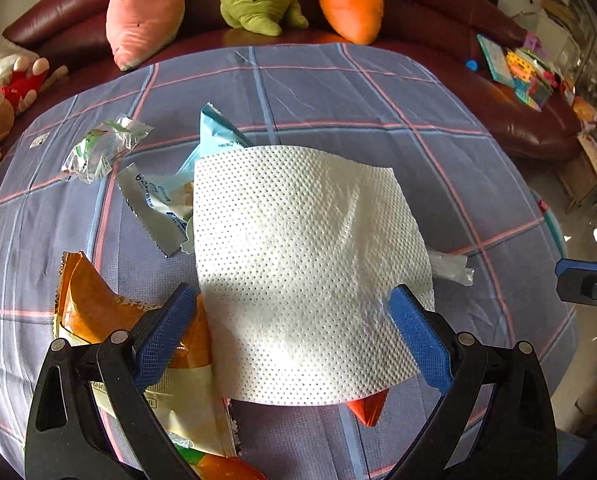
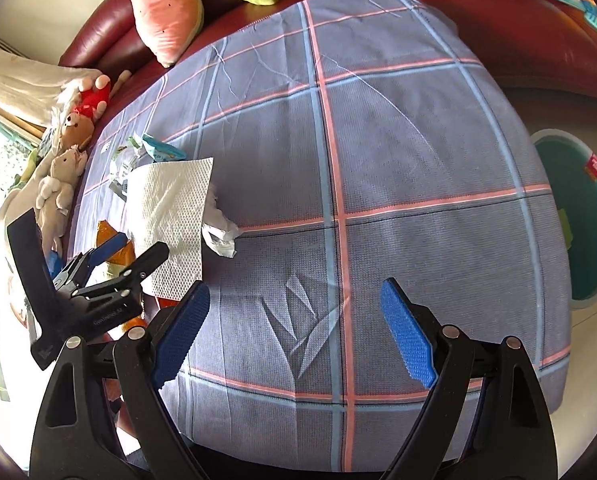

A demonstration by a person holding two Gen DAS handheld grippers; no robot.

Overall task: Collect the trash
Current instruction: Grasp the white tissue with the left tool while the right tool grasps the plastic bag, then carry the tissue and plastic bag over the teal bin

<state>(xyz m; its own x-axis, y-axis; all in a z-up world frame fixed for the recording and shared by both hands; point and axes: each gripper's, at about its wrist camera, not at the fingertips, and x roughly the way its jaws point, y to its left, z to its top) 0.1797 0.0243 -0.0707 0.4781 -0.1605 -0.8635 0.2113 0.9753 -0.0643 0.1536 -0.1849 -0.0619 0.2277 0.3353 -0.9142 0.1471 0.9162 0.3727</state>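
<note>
Between open left gripper (image 1: 292,320) fingers, paper towel (image 1: 306,264) lies lengthwise.

From the paper towel (image 2: 170,216), bare plaid cloth (image 2: 398,152) runs clear toward three o'clock as far as the teal bin (image 2: 590,216). Toward nine o'clock, wrappers (image 1: 154,196) crowd the worktop. At twelve o'clock, plush toys (image 1: 146,12) line the sofa, seemingly off the cloth.
</note>
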